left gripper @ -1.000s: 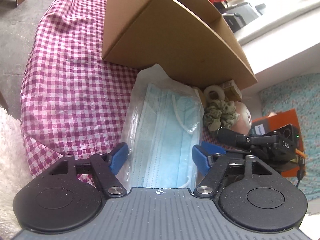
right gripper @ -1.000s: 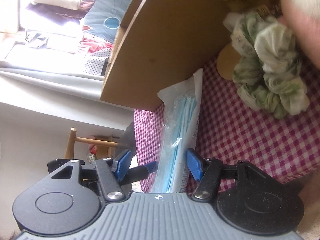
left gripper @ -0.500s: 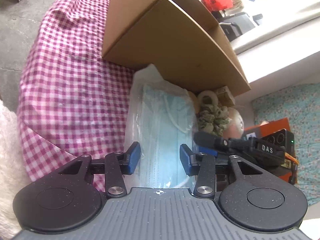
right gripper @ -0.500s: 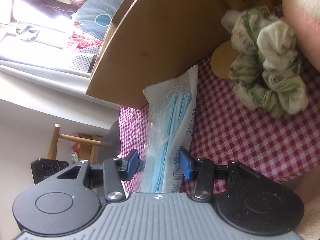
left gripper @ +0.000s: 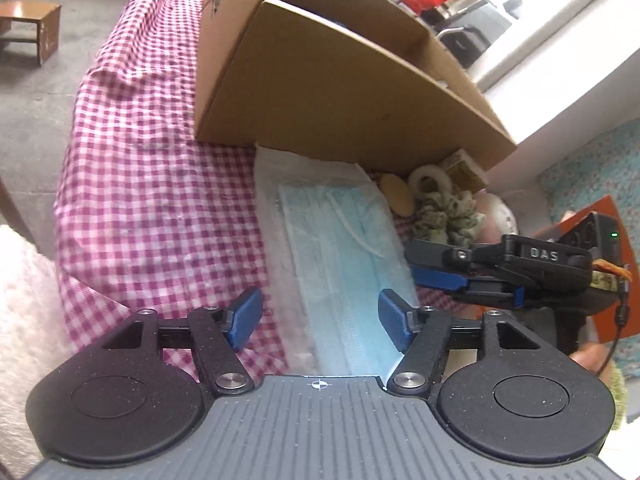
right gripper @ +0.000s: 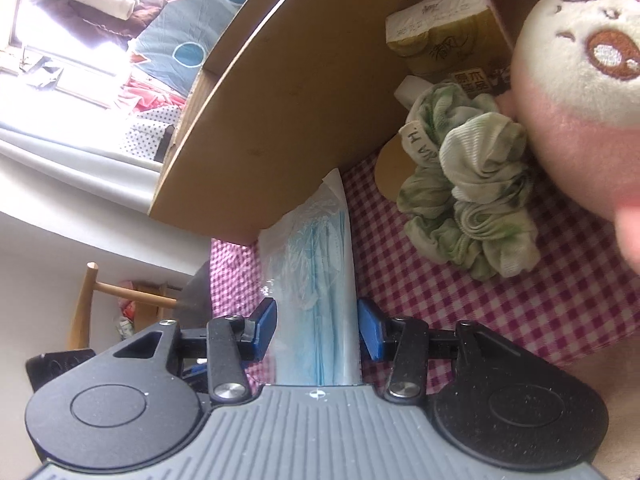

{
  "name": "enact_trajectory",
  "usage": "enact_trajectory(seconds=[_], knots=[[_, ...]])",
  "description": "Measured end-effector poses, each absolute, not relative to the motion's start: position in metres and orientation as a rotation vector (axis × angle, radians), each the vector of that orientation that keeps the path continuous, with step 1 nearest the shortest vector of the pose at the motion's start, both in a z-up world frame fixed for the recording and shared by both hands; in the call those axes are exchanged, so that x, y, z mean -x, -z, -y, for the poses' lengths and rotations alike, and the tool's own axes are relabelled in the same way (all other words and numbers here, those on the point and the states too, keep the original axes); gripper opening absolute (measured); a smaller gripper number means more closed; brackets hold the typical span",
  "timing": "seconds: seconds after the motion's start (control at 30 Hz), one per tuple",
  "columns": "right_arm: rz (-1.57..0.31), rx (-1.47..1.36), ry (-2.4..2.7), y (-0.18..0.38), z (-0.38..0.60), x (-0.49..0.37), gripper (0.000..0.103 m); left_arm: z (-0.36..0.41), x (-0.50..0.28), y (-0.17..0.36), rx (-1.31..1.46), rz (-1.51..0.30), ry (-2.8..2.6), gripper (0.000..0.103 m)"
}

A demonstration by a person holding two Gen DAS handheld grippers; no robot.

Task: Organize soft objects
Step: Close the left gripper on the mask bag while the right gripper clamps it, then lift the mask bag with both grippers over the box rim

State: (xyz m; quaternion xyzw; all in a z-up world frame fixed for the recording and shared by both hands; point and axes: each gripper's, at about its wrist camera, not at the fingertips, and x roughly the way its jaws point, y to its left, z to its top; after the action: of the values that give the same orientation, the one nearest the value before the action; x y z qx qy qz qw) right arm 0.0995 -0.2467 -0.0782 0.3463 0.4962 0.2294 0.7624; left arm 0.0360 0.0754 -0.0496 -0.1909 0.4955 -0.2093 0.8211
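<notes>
The left gripper [left gripper: 320, 314] has just been opening; its jaws stand wide and clear of the mask packet [left gripper: 332, 248] between them. The right gripper [right gripper: 316, 326] has closed to a narrow gap and seems to pinch the packet's edge (plastic hides the contact). At 12 o'clock the cardboard box [left gripper: 336, 96] blocks the way ahead. At 2 o'clock lie a green scrunchie [right gripper: 468, 196], tissue pack [right gripper: 444, 40] and plush toy [right gripper: 576, 92], partly cut off. Open checked cloth [left gripper: 152, 200] spreads toward 9 o'clock.
</notes>
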Motion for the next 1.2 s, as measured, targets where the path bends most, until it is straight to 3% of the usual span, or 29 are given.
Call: enact_trajectory(seconds=[0.77, 0.83, 0.9, 0.97, 1.07, 1.2], knots=[[-1.088, -0.757, -0.594, 0.092, 0.245, -0.107, 0.048, -0.072, -0.070, 0.074, 0.633, -1.072, 0.521, 0.069], [-1.084, -0.737, -0.595, 0.090, 0.241, -0.108, 0.044, -0.069, -0.072, 0.073, 0.609, -1.067, 0.518, 0.063], [-1.081, -0.702, -0.589, 0.087, 0.238, -0.109, 0.033, -0.061, -0.071, 0.071, 0.558, -1.063, 0.500, 0.047], [-1.075, -0.661, -0.586, 0.082, 0.234, -0.107, 0.024, -0.054, -0.069, 0.068, 0.515, -1.053, 0.487, 0.038], [-1.050, -0.624, -0.597, 0.073, 0.232, -0.103, 0.020, -0.050, -0.065, 0.065, 0.476, -1.041, 0.470, 0.020], [-1.016, -0.571, -0.609, 0.057, 0.228, -0.094, 0.020, -0.054, -0.054, 0.055, 0.479, -1.016, 0.478, 0.016]])
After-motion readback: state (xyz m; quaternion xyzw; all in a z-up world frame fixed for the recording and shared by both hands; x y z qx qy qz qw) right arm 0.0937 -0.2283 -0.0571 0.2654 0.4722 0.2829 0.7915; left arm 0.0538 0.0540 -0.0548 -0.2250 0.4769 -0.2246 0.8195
